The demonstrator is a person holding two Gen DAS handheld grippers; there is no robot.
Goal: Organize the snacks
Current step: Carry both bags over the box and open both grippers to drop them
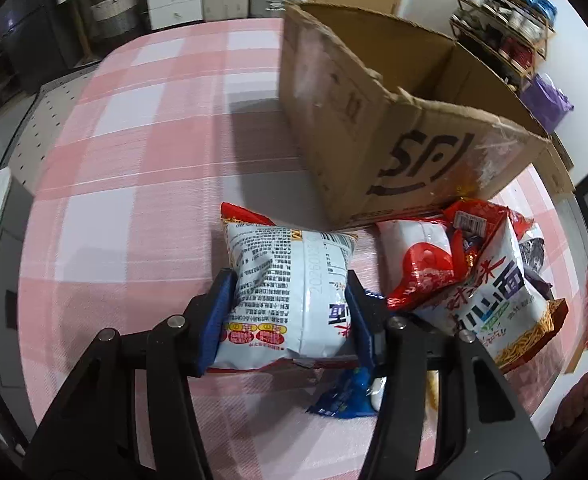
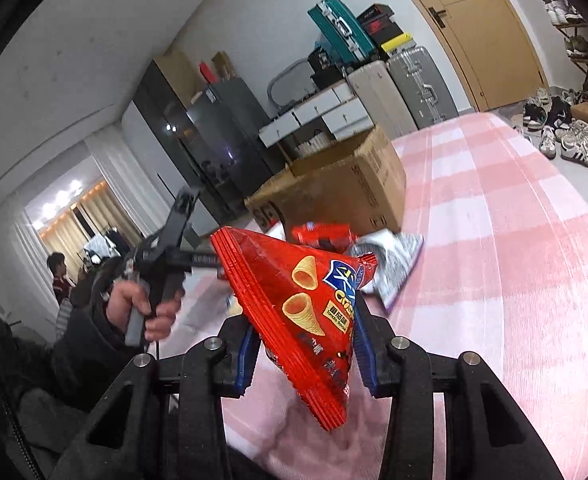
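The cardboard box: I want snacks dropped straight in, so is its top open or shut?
Open. The cardboard box has its flaps standing up and the inner walls show in the left wrist view. Its contents cannot be seen.

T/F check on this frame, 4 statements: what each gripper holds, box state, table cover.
1. The left gripper is shut on a white noodle packet. True.
2. The right gripper is empty. False: it grips a red cone-snack bag.
3. The cardboard box is taped shut. False: its top is open.
4. The tablecloth is pink and white checked. True.
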